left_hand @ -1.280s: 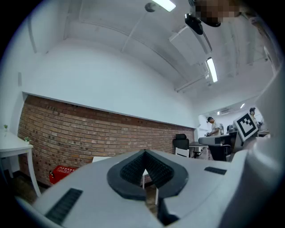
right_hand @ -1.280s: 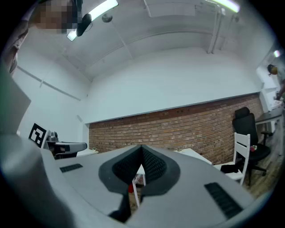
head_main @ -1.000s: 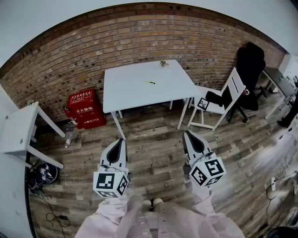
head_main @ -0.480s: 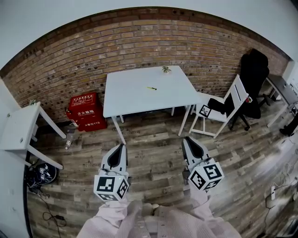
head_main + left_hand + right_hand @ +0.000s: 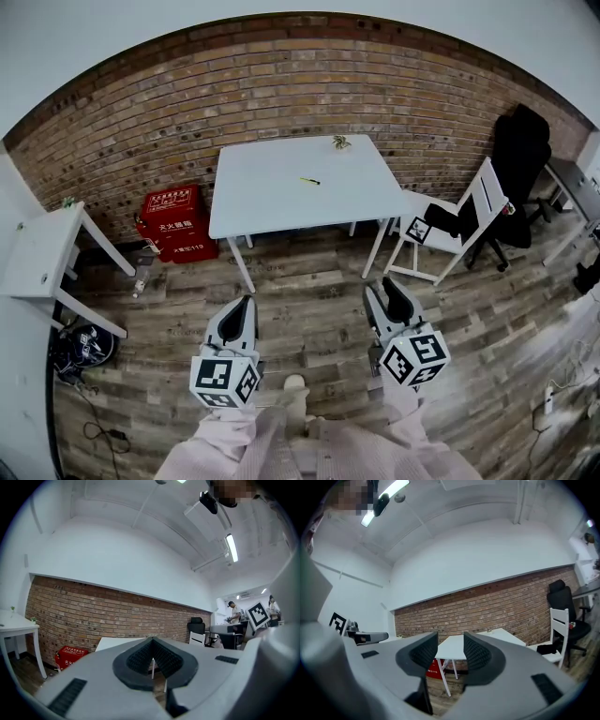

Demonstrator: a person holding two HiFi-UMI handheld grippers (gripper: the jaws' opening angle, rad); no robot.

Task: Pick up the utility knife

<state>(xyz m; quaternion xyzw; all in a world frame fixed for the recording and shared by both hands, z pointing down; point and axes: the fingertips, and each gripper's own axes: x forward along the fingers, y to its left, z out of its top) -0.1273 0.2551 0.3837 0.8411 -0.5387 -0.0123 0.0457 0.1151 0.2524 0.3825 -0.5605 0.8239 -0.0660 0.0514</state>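
The utility knife (image 5: 310, 181), small and yellow-green, lies near the middle of the white table (image 5: 272, 202) against the brick wall. Both grippers hang low over the wood floor, well short of the table and pointing toward it. My left gripper (image 5: 243, 305) (image 5: 152, 659) has its dark ribbed pads pressed together with nothing between them. My right gripper (image 5: 386, 289) (image 5: 450, 648) is opening, with a clear gap between its pads (image 5: 476, 653) and nothing in it. The table (image 5: 457, 645) shows through that gap.
A small plant (image 5: 339, 142) stands at the table's far right corner. A red box (image 5: 172, 224) sits on the floor left of the table, a white folding chair (image 5: 450, 230) and a black office chair (image 5: 520, 159) to the right. Another white table (image 5: 42, 262) stands at far left.
The right gripper's jaws, together in both earlier frames, now stand apart. The table sits a little lower and nearer in the head view. The left gripper stays shut.
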